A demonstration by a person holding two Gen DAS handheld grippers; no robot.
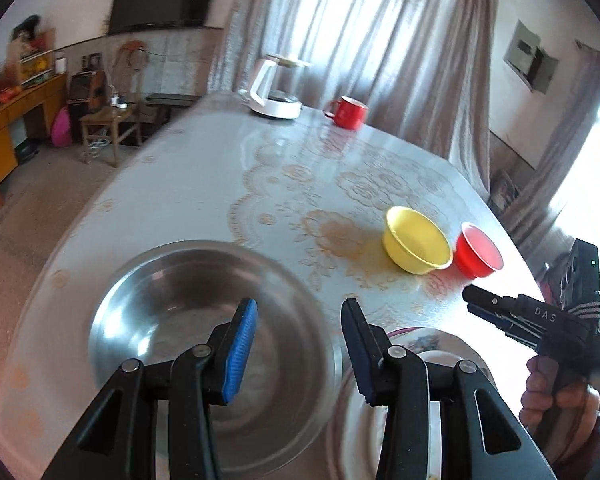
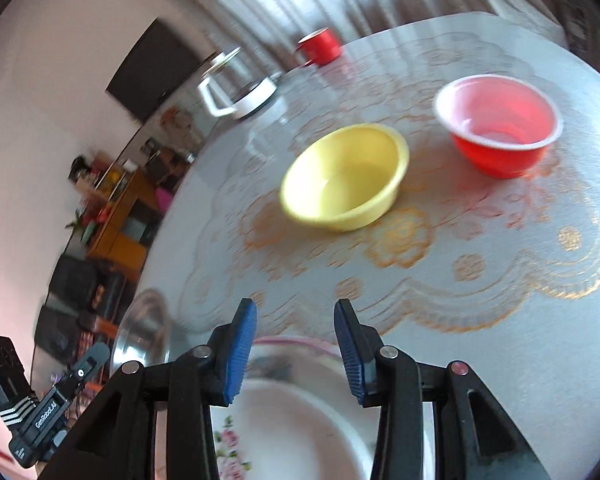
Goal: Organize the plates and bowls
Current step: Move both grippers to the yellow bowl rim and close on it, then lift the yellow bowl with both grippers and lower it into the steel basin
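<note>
flanking yellow bowl (image 2: 342,178), red bowl (image 2: 500,130), kettle (image 1: 274,88), mug (image 1: 348,112), both jaws parted, empty

The left gripper (image 1: 300,316) and the right gripper (image 2: 296,318) both angle downward with jaws parted and empty, each held in a hand (image 1: 556,396).

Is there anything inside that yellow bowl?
The yellow bowl looks empty: its far inner wall and most of its floor show bare. The near rim hides a strip of the floor, so something small lying there could not be seen.
</note>
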